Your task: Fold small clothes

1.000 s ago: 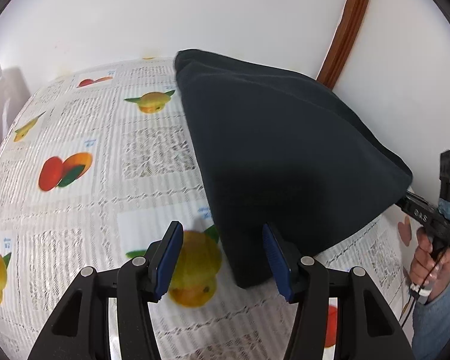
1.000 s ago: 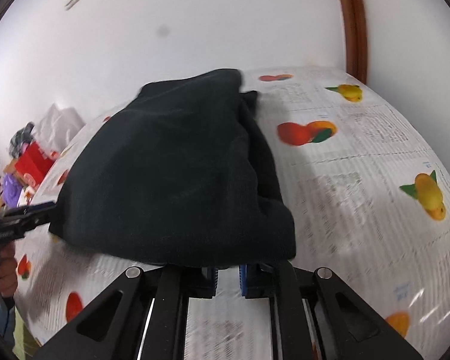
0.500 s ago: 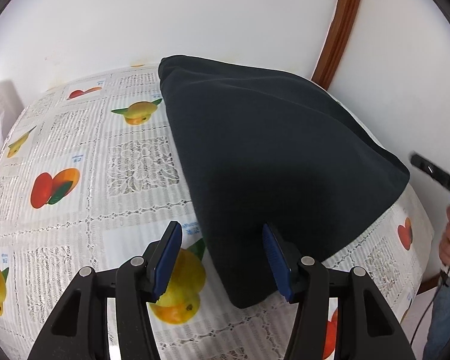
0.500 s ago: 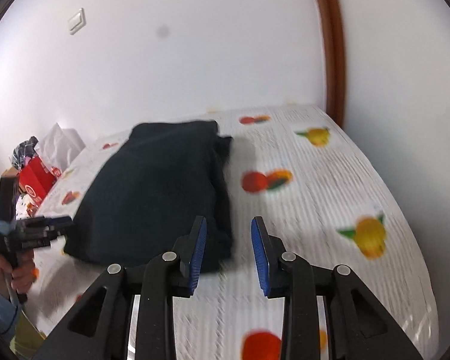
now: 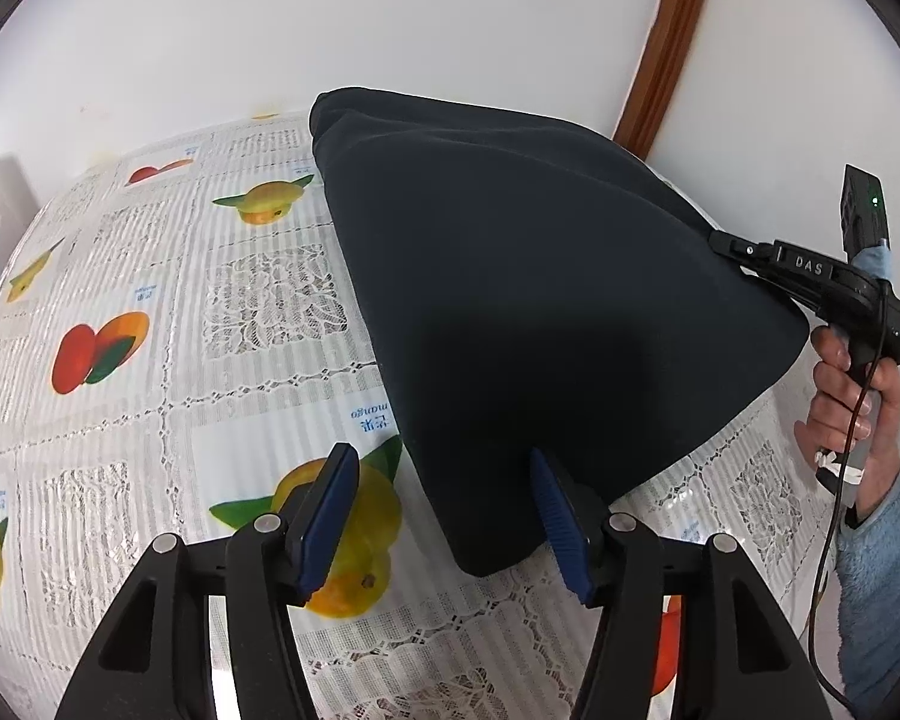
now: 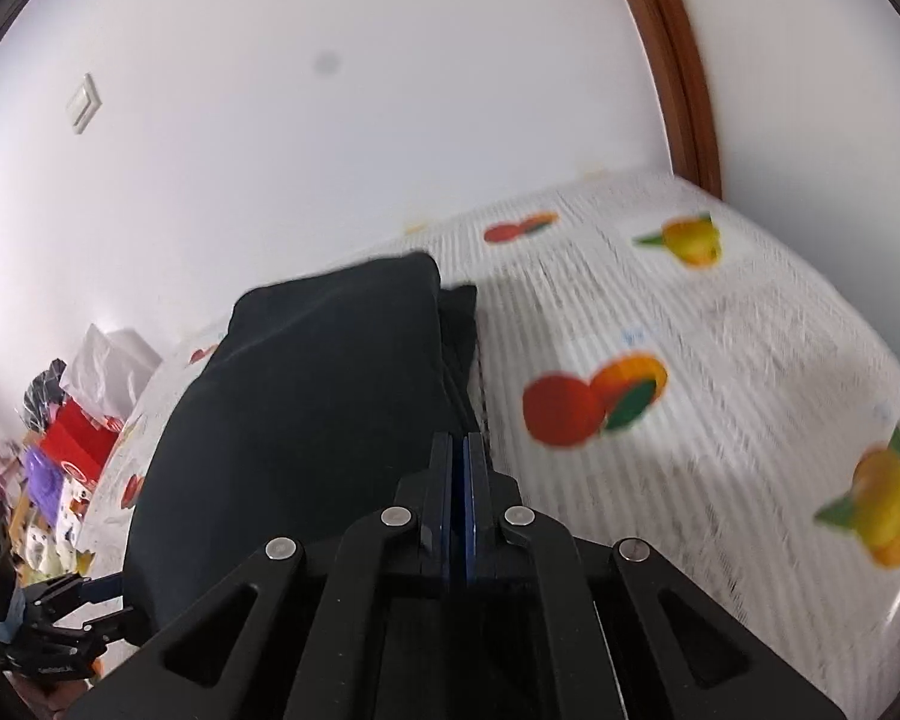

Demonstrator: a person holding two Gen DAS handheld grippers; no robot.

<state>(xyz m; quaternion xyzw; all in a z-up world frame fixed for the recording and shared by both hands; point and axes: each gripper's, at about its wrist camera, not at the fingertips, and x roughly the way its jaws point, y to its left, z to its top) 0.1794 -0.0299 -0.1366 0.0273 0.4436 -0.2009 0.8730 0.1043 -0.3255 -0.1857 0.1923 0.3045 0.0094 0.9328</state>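
Observation:
A dark folded garment [image 5: 540, 312] lies flat on the fruit-print tablecloth [image 5: 150, 300]. My left gripper [image 5: 444, 519] hovers at its near corner, jaws opening. That corner lies between the blue pads, close to the right one, and neither pad presses it. In the right wrist view the garment [image 6: 306, 420] lies ahead and to the left of my right gripper [image 6: 459, 456]. Its pads are shut together with no cloth showing between them. From the left wrist view the right gripper [image 5: 723, 242] has its tip over the garment's right edge. The left gripper [image 6: 111, 603] shows at the lower left.
A hand [image 5: 852, 396] in a light blue sleeve holds the right gripper. A brown wooden trim [image 5: 666, 42] runs up the white wall behind the table. Beyond the table's left edge is clutter [image 6: 72, 450]: a red box, purple items, a white bag.
The right gripper let go of the garment's edge, pulled back with its jaws open, then shut and came back close to the garment. The left jaws stand slightly wider.

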